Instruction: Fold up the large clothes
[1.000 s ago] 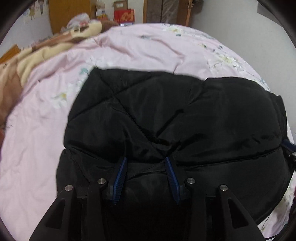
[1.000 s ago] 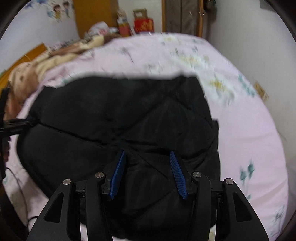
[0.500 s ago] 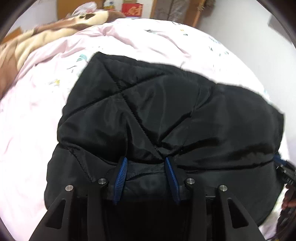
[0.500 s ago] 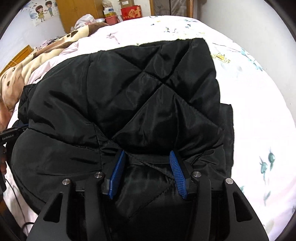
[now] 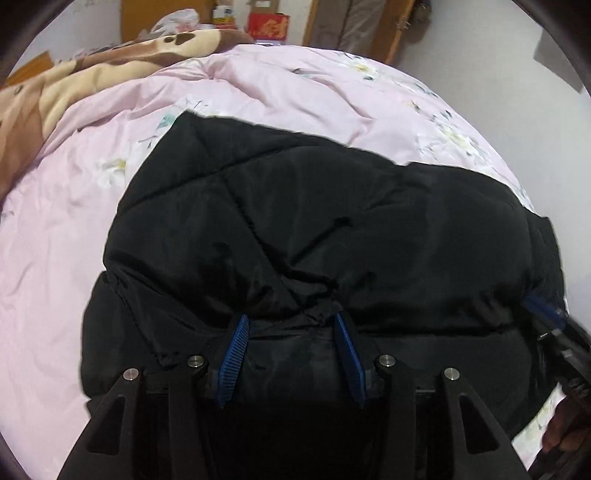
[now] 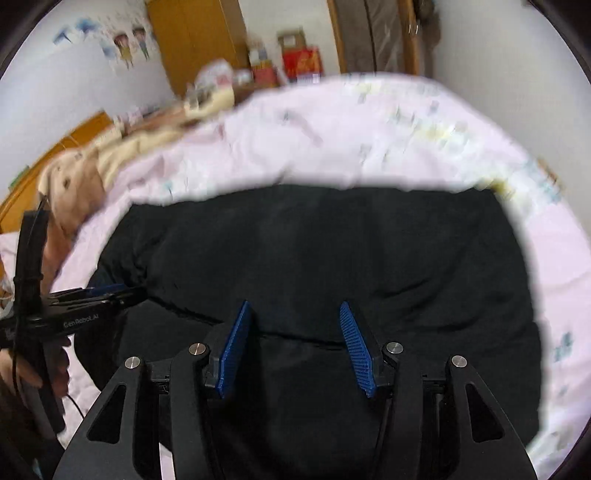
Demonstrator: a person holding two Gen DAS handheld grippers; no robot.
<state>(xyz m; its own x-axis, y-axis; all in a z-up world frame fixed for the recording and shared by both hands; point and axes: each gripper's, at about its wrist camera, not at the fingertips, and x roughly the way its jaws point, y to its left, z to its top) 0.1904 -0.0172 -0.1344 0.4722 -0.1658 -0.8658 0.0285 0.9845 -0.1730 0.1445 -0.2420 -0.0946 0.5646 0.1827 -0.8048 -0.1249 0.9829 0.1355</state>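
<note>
Black quilted jacket on pink bedspread, left claw loosening on hem, right claw now apart, off fabric.

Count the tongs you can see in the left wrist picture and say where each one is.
2. The left tongs sit bottom centre, jaws opening, black jacket bunched between them. The right tongs reach in at the jacket's right edge, partly cut off.

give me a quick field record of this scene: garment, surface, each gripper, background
garment: black quilted jacket, bulky, lying partly folded on the bed
surface: pink floral quilt; brown and cream blanket at its far left
left gripper: jaws opening, a gathered fold of the jacket between the blue pads
right gripper: blue pads apart over the jacket; this view is blurred, so a grip cannot be confirmed
background: red box and wooden wardrobe past the bed
</note>
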